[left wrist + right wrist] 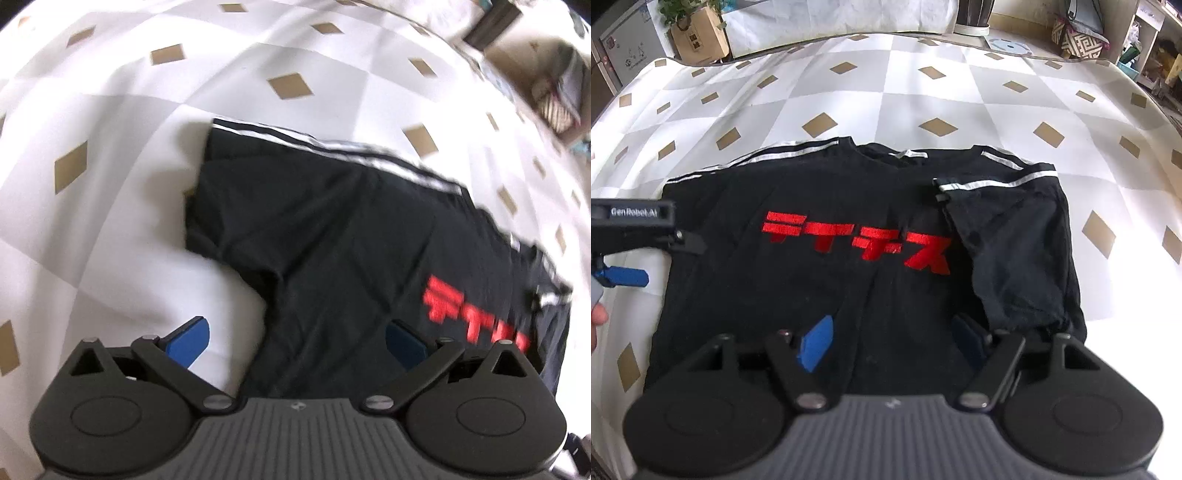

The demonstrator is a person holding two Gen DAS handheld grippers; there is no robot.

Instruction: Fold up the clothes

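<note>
The T-shirt [332,236] lay front-up on the checked cloth [110,110]; in the left wrist view its left sleeve was spread flat, the left gripper [295,343] gaping above it. In the right wrist view, the right sleeve [1008,251] lay folded inward, the body unfolded, and the right gripper [897,343] gaped, empty.

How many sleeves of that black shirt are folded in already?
1. The sleeve on the picture's right lies folded over the shirt; the other sleeve, near the left gripper, lies spread flat.

Left wrist view motion-blurred; red lettering [476,314] illegible; T-shirt [332,240] hem hidden behind gripper body.
</note>
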